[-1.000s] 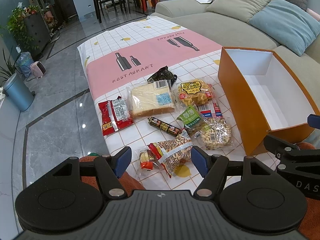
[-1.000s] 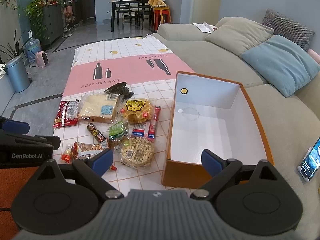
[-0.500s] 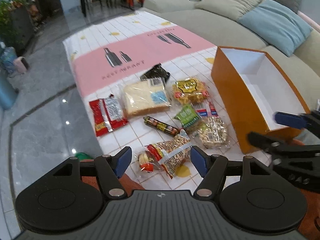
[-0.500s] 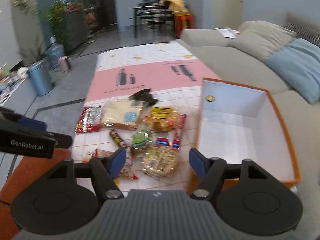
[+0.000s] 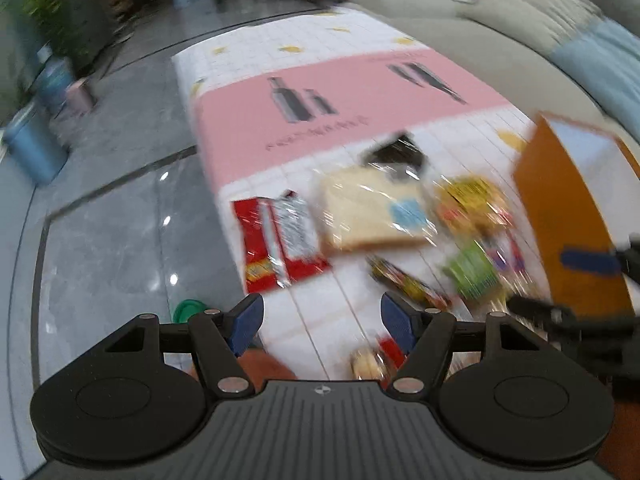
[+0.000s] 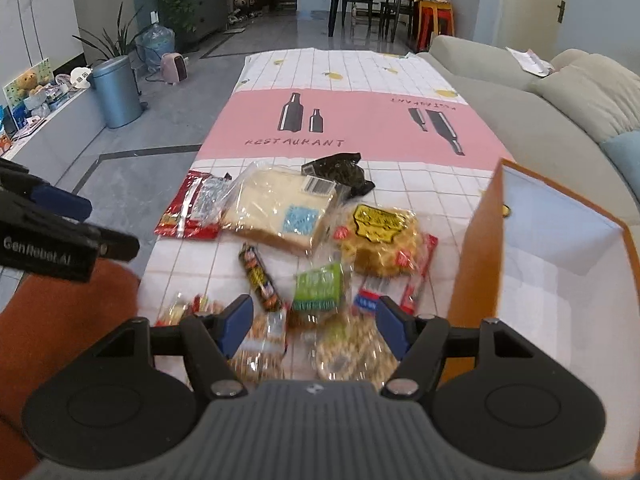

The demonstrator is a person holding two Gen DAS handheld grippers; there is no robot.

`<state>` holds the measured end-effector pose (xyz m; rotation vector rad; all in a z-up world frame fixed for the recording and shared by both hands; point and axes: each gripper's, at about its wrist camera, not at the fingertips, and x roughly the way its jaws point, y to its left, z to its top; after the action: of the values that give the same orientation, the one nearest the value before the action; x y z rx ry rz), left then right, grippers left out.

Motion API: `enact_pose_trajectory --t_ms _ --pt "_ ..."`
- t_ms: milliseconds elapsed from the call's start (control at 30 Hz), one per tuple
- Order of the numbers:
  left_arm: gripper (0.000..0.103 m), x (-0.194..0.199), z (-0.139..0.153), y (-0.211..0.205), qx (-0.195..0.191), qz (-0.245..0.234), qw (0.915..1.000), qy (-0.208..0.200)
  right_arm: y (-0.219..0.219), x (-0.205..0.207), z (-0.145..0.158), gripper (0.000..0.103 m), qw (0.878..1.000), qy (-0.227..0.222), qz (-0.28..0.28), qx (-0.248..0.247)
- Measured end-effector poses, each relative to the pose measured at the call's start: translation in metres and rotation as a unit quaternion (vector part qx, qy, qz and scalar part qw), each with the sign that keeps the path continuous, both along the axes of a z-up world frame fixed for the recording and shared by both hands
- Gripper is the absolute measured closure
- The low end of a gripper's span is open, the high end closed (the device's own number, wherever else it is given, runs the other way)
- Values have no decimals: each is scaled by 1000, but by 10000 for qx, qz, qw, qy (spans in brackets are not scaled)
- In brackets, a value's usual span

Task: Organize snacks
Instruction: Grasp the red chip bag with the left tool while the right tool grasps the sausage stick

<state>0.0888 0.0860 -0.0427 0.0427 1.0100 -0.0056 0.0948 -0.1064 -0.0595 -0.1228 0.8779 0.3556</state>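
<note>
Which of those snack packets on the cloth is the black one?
The crumpled black packet, lying farthest from the grippers, just behind the wrapped bread at the edge of the pink band. Every other packet is red, yellow, green or clear.
</note>
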Motion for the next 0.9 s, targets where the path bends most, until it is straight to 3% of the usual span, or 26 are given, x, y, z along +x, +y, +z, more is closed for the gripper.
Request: enact_pose_trajectory --t_ms 100,233,367,667,900 --pt "24 26 -7 17 -194 505 9985 -47 15 23 -8 36 10000 75 48 13" --pt "24 54 -27 29 -250 609 9976 193 35 44 -22 39 9991 260 317 108" --pt "24 72 -43 38 -309 667 9966 382 55 63 -43 65 9957 586 709 89" --pt "23 103 -73 49 -539 849 9931 611 83 88 -79 70 9890 1012 1069 -150" --pt "16 117 -92 47 -393 866 9930 698 80 93 -91 71 9884 1145 982 -153"
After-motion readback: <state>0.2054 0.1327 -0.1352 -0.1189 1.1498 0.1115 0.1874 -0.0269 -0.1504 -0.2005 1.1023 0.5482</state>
